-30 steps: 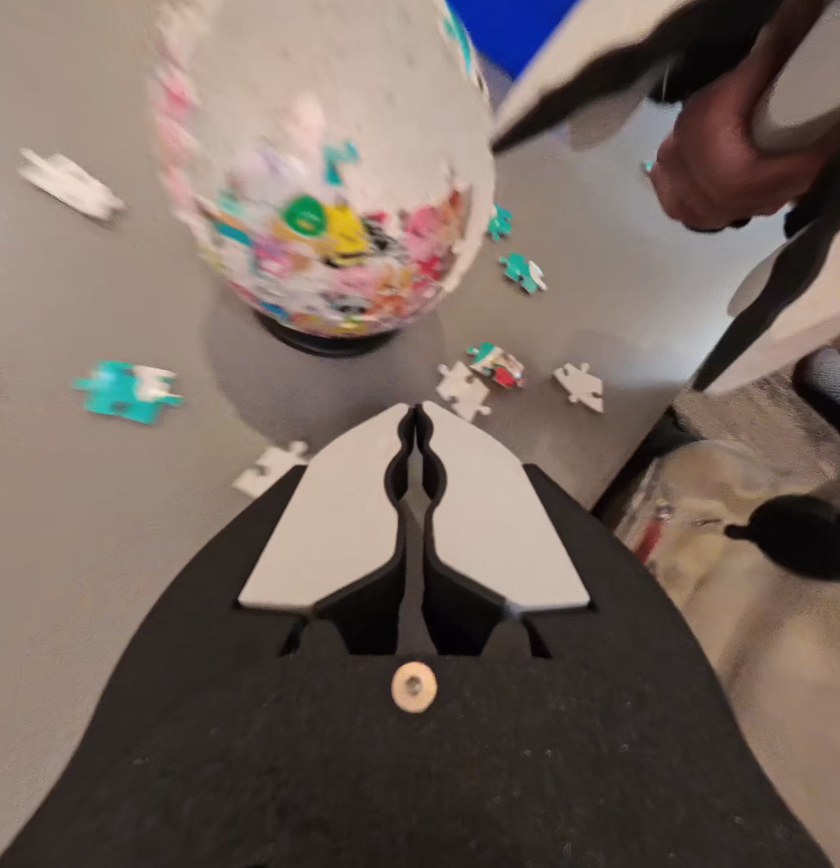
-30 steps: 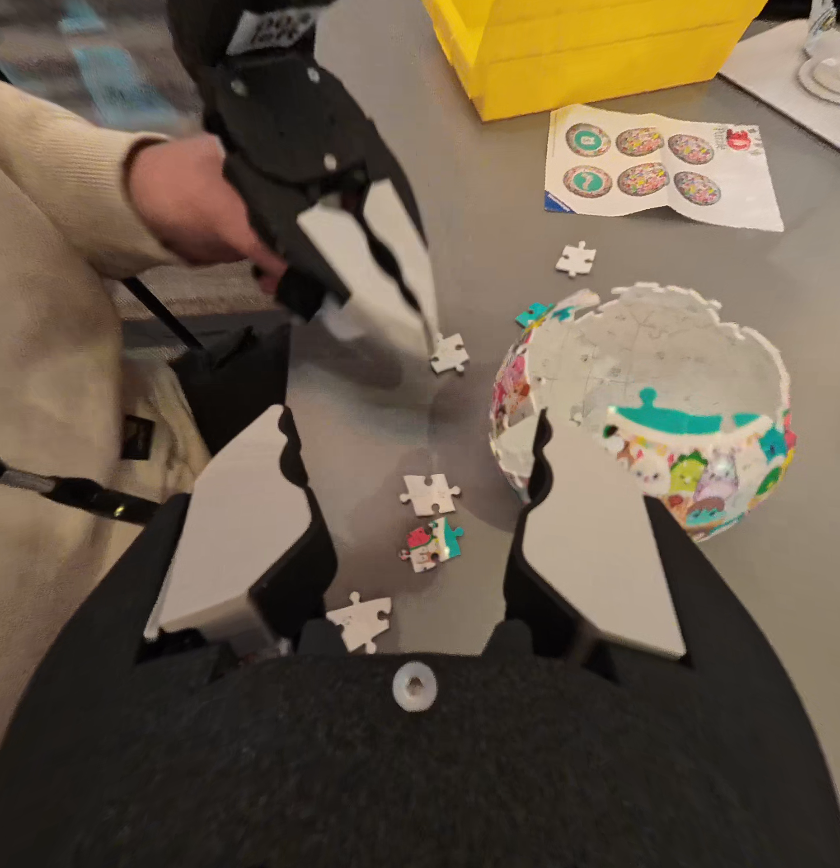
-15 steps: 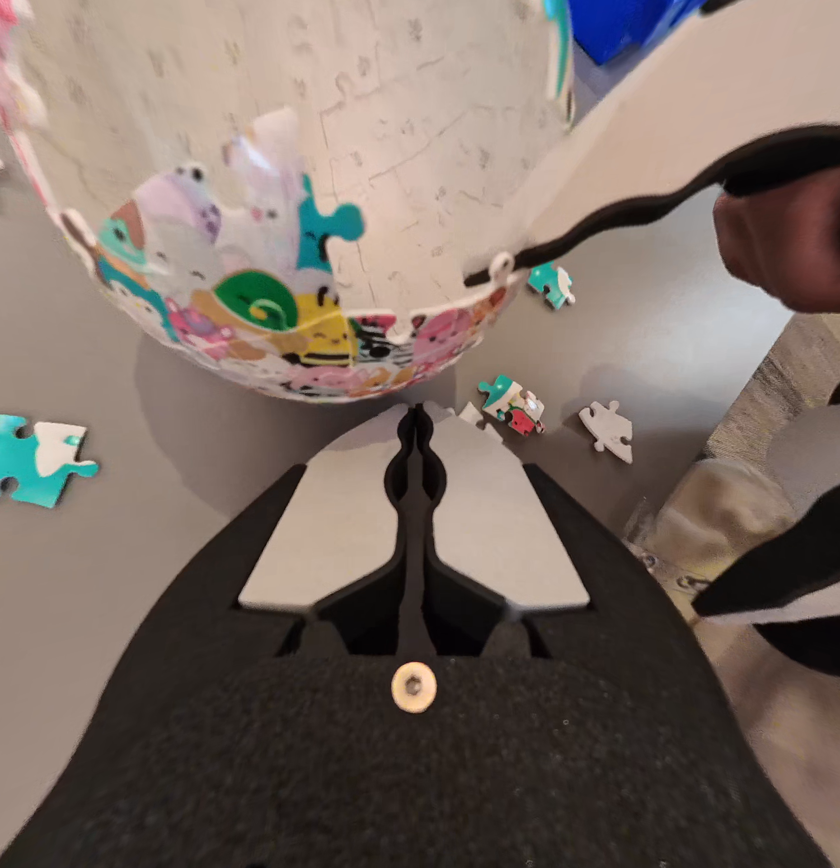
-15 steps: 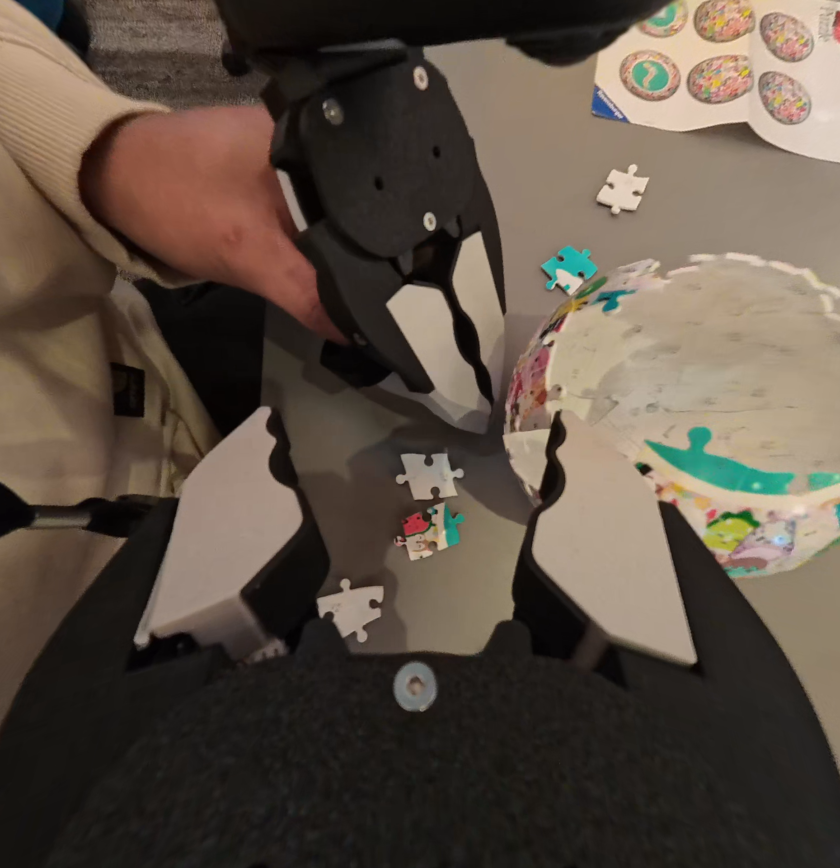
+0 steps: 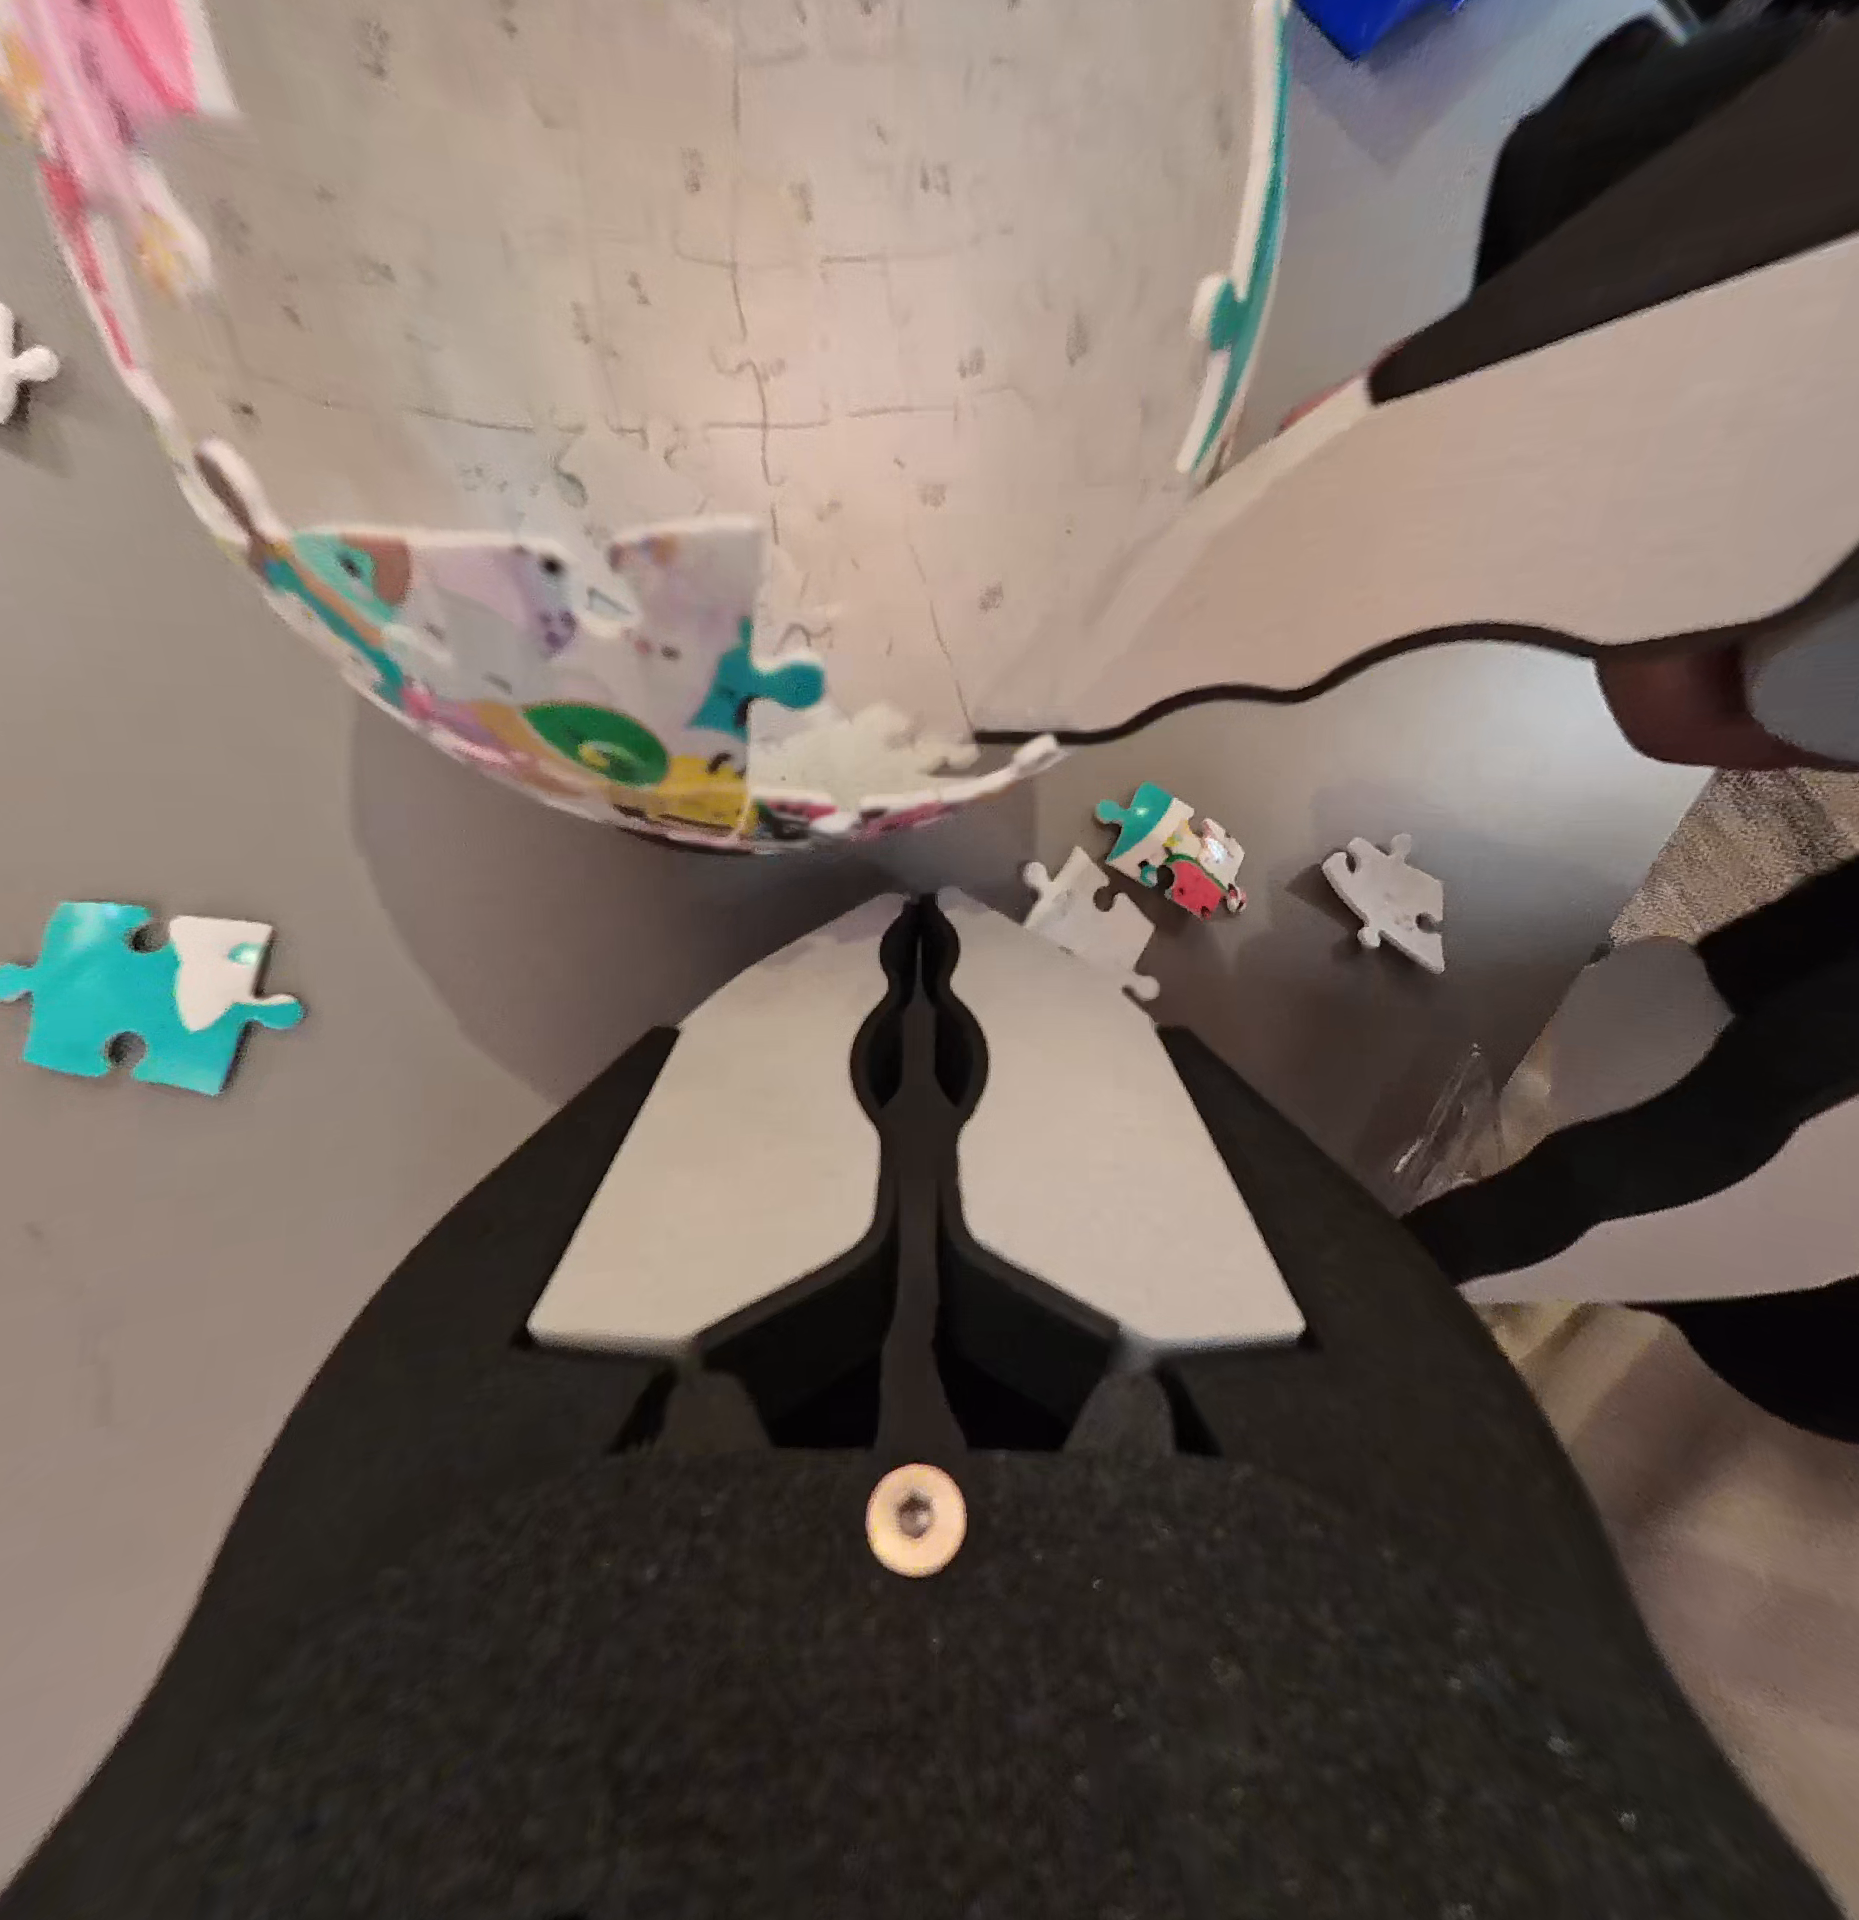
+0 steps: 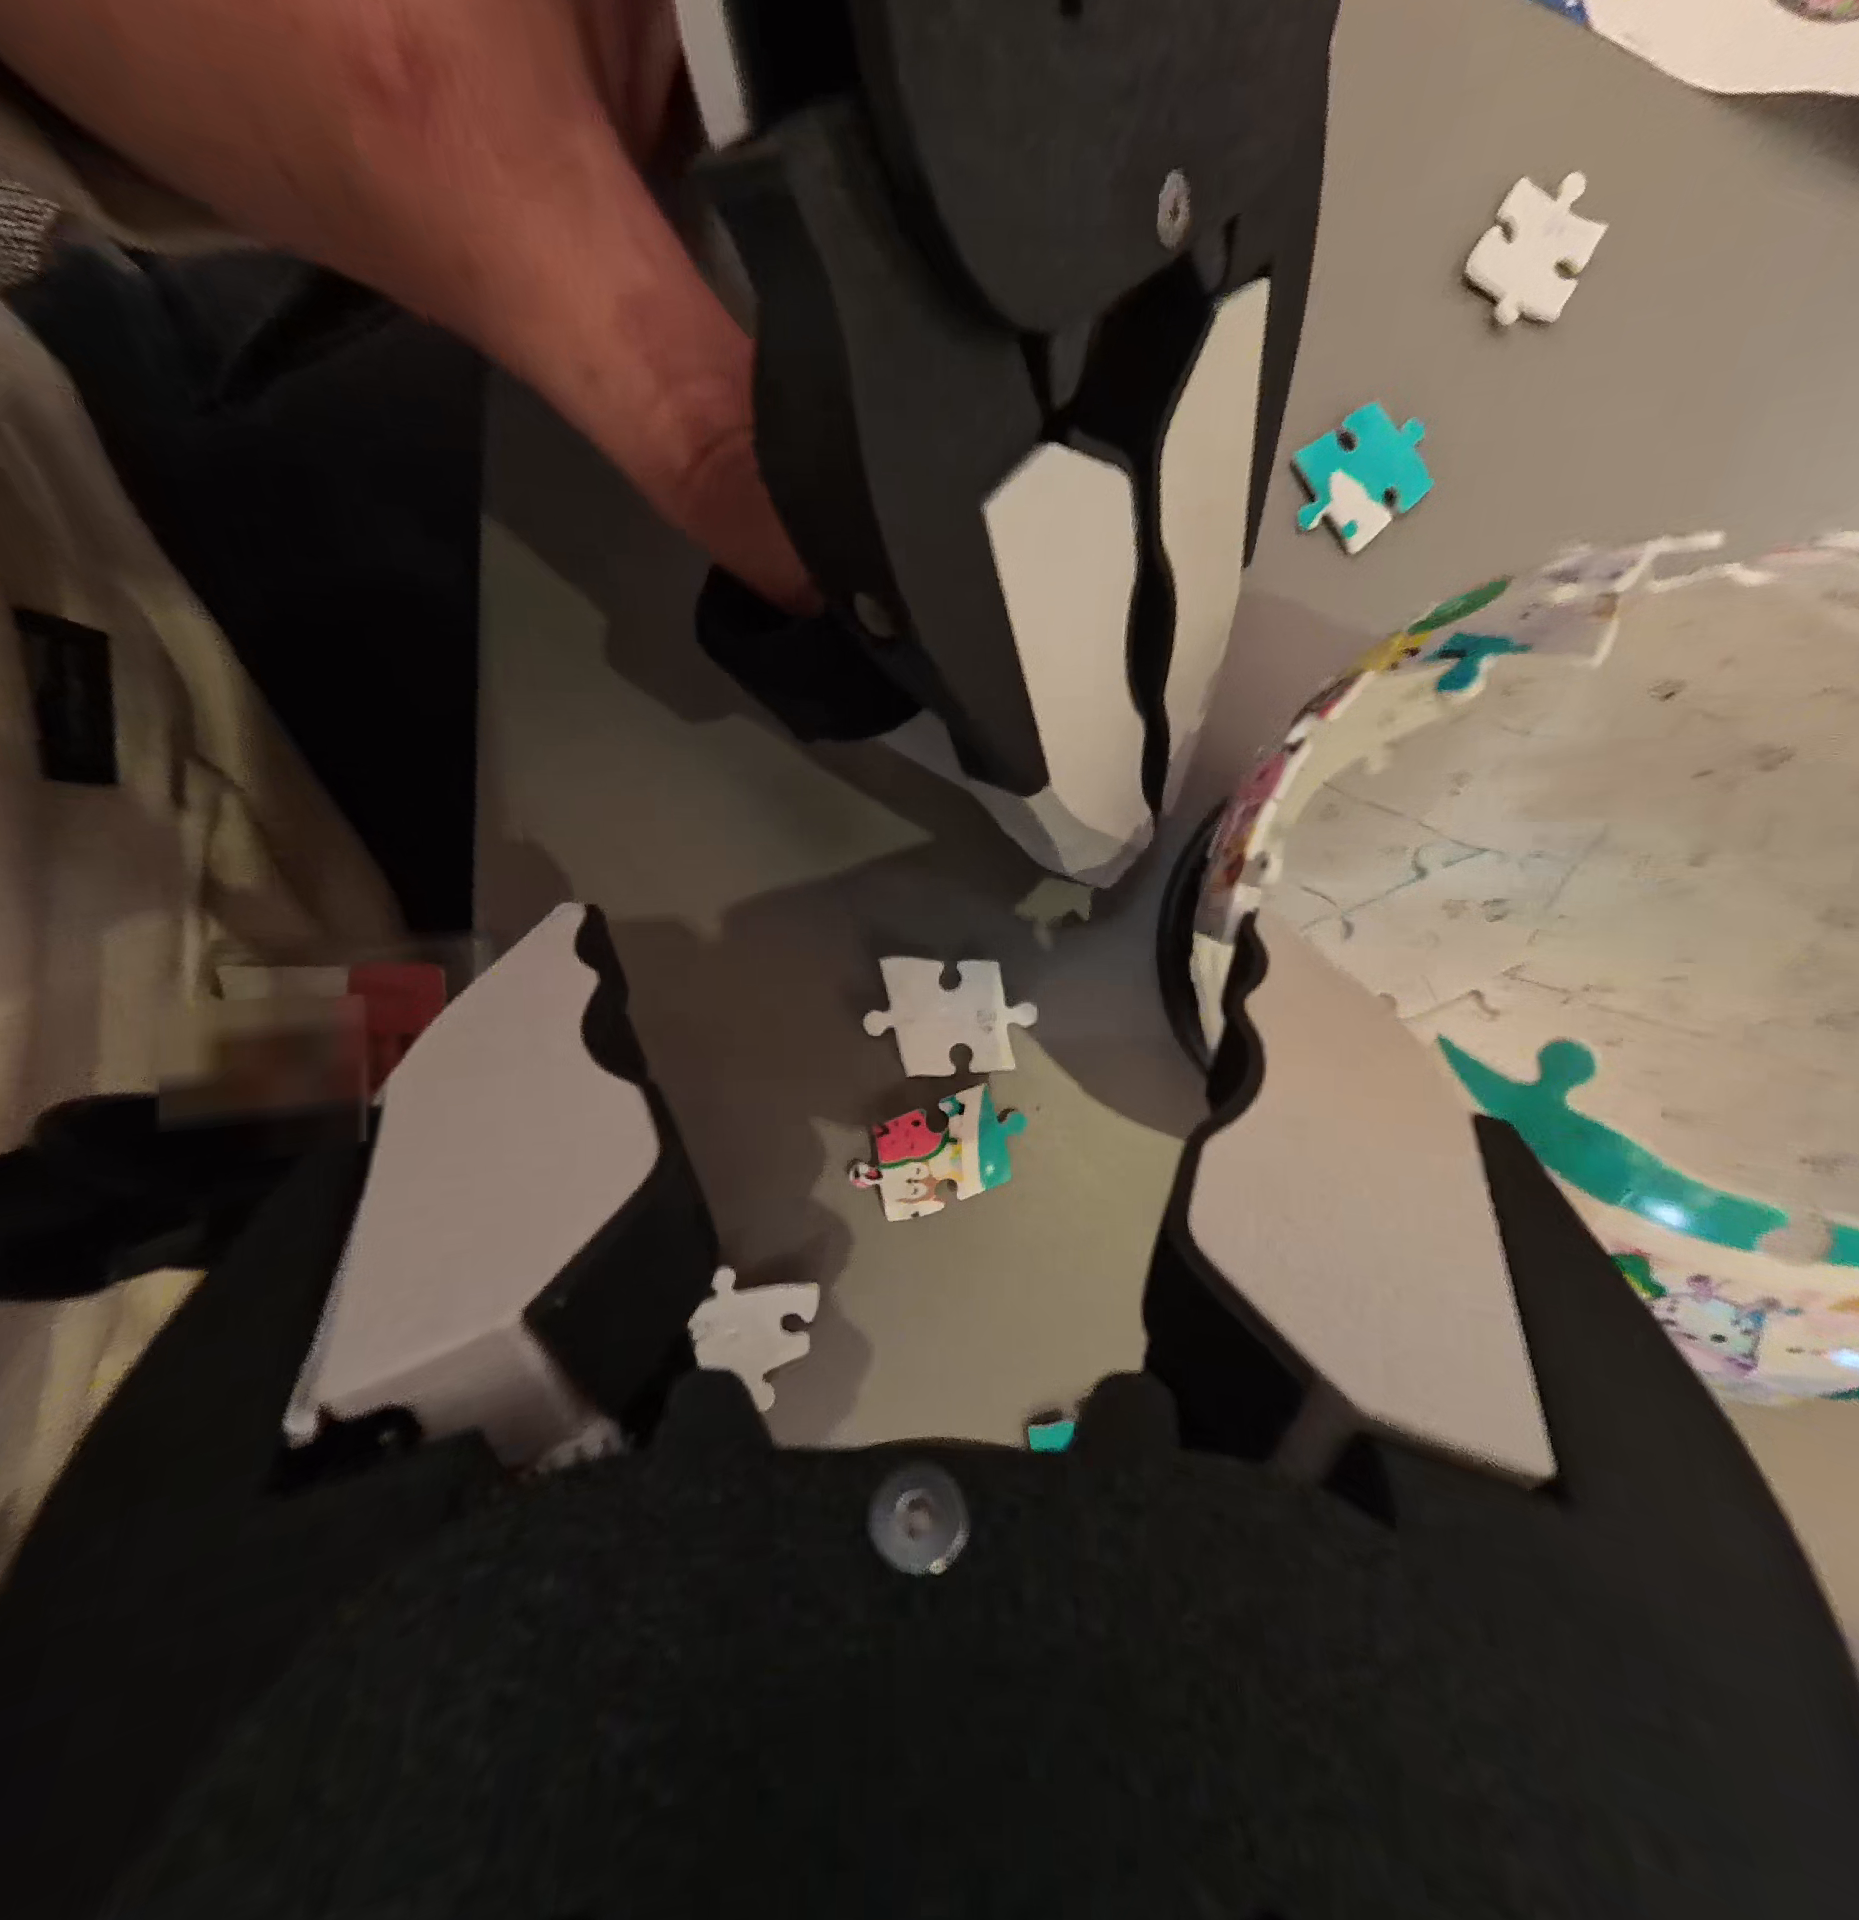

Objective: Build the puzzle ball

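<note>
Scene: a half-built puzzle ball [image 5: 696, 364], an open shell of curved plastic pieces with a white inside and cartoon-printed outside, sits on a grey table [image 5: 229, 1299] with loose pieces around it.
Left gripper [image 5: 920, 909]: jaws pressed together, nothing visibly between them; tips low by the table, just below the ball's near rim.
Right gripper [image 6: 920, 935]: jaws spread wide and empty; in the left wrist view 1 of its fingers [image 5: 1476, 540] reaches to the shell's rim and appears to touch it.
Loose pieces: 1 white face-down piece [image 6: 946, 1013] and 1 pink-and-teal printed piece [image 6: 935, 1148] lie between the right gripper's open jaws; 1 teal-and-white piece [image 5: 135, 992] lies apart to the left of the left gripper.
Key relation: the ball lies straight ahead of and above the closed left tips, its opening turned towards them; the right gripper is the nearer to the rim.
Judgement: the right gripper looks to be steadying the shell; whether the left holds a piece cannot be told.
</note>
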The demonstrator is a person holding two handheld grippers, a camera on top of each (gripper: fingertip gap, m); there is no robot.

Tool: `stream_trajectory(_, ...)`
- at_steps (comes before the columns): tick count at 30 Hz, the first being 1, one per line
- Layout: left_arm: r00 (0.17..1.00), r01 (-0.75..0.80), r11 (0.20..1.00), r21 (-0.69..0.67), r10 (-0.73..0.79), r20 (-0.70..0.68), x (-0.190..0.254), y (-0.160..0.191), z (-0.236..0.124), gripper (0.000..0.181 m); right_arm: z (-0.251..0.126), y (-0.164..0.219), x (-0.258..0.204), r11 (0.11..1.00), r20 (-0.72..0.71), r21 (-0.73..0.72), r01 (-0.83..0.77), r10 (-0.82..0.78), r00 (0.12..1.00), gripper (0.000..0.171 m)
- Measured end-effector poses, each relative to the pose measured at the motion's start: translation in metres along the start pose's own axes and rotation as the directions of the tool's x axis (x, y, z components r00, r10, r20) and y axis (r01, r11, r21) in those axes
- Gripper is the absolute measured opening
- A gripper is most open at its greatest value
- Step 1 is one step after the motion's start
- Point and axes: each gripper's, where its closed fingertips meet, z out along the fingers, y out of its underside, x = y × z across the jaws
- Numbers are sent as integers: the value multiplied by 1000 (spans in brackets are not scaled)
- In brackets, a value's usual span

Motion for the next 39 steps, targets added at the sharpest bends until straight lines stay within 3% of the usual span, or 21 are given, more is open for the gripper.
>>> stream_trajectory(5, 998, -65, 998, -24, 66, 2, -7, 0, 5, 0, 13, -3, 0, 997, -67, -58, 47, -51, 996, 124)
stream_trajectory(10, 988, -150, 988, -23, 151, 25, -16, -5, 2, 0, 13, 0, 1, 990, -106, -131, 59, -74, 992, 128)
stream_trajectory(16, 971, -239, 970, -54, 239, -4, -19, 0, 1, 0, 2, -11, 2, 997, -157, -69, 41, -52, 986, 122)
stream_trajectory(20, 960, -268, 960, -79, 273, 59, -33, 10, -10, 0, -12, -7, -6, 1000, -173, 20, -9, 12, 985, 114)
stream_trajectory(24, 945, -264, 964, -40, 266, 189, -66, 15, -40, 6, -34, 24, 7, 966, -145, 169, -197, 222, 964, 98)
stream_trajectory(26, 936, -215, 975, -51, 220, 273, -92, 24, -57, 21, -47, 50, 29, 909, -152, 267, -319, 367, 918, 85)
stream_trajectory(29, 887, -147, 988, -45, 151, 436, -138, 36, -86, 41, -56, 93, 63, 832, -207, 339, -439, 521, 828, 79)
stream_trajectory(31, 848, -101, 995, -9, 91, 521, -165, 44, -98, 61, -59, 117, 84, 771, -256, 387, -506, 616, 745, 61)
stream_trajectory(33, 839, -19, 999, 44, -8, 544, -182, 51, -104, 65, -57, 120, 89, 658, -140, 463, -594, 716, 684, 51)
stream_trajectory(34, 850, 34, 997, 70, -65, 522, -185, 52, -106, 62, -58, 117, 89, 592, -52, 503, -630, 748, 662, 38)
stream_trajectory(35, 859, 74, 994, 86, -107, 500, -187, 53, -107, 66, -60, 114, 88, 525, 30, 539, -659, 769, 638, 13)
stream_trajectory(36, 860, 103, 990, 99, -139, 491, -189, 54, -108, 66, -62, 114, 88, 454, 102, 568, -686, 788, 607, 4)
stream_trajectory(39, 834, 130, 987, 97, -162, 528, -203, 57, -112, 58, -72, 117, 86, 256, 308, 597, -760, 801, 512, 2)
